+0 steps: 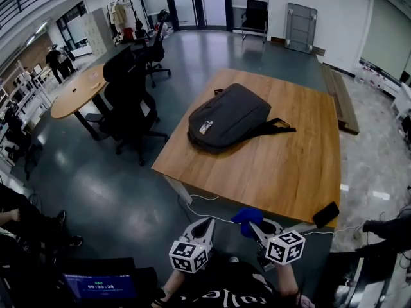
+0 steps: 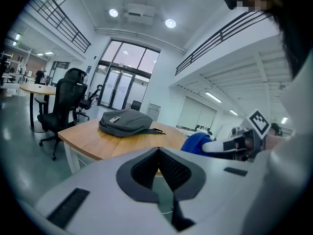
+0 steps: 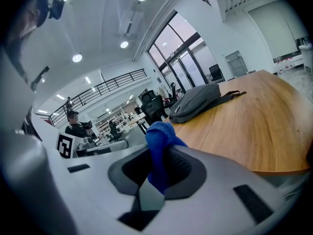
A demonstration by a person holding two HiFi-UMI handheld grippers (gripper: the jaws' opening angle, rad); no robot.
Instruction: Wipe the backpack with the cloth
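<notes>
At the near edge of the table, short of the wood and well apart from the bag, the two grippers hover side by side. The right gripper is clamped on a blue cloth. Its own view shows the fabric pinched between the two pads and bunched into a knot above them. The left gripper has its jaws pressed together with nothing between them (its view shows only the dark pads meeting). The backpack lies flat on the table towards its far left part. Its straps trail off to the right and a small tag shows on its upper face. What looks like a phone sits at the table's near right corner, away from the likely path.

The cloth is in hand and the wiping has not begun, so I judge this to be the carry toward the bag. The next move calls for a long reach forward across the bare wood. The right gripper should then tip so that the bunched end of the cloth, not the hard jaw tips, meets the backpack's top face. Strokes along the fabric would suit it best. The bag looks soft and light, so it may slide or ruck under pressure. The empty left gripper could press down on an edge to steady it, well clear of the loose straps.
</notes>
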